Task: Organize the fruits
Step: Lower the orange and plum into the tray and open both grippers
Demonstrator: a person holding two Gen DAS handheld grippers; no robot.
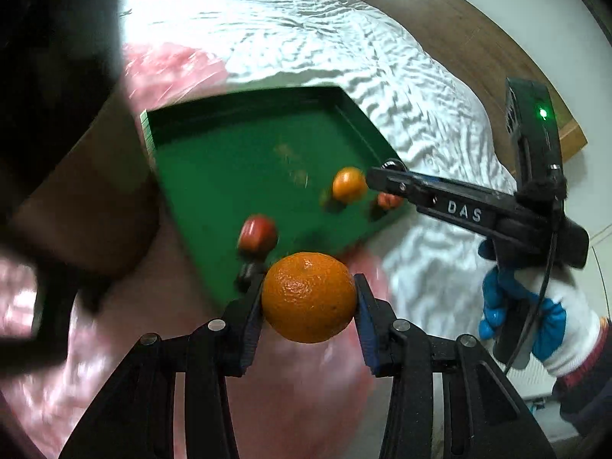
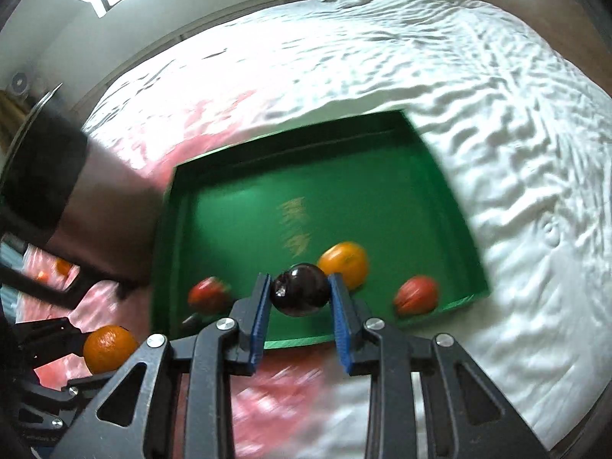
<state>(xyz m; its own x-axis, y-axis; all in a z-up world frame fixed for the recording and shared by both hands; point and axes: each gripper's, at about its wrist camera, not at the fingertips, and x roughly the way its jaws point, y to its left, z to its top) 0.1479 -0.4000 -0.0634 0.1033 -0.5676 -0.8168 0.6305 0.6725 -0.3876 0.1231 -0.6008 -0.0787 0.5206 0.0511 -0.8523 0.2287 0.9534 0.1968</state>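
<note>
Both grippers carried fruit beside the green tray on the bed

The left gripper had its fingers clamped on an orange near the tray's front corner; the right gripper pinched a dark plum just over the near rim. Inside lay another orange and two blurred red fruits, with a pink plastic sheet crumpled beneath and a brown box crowding the tray's left side
</note>
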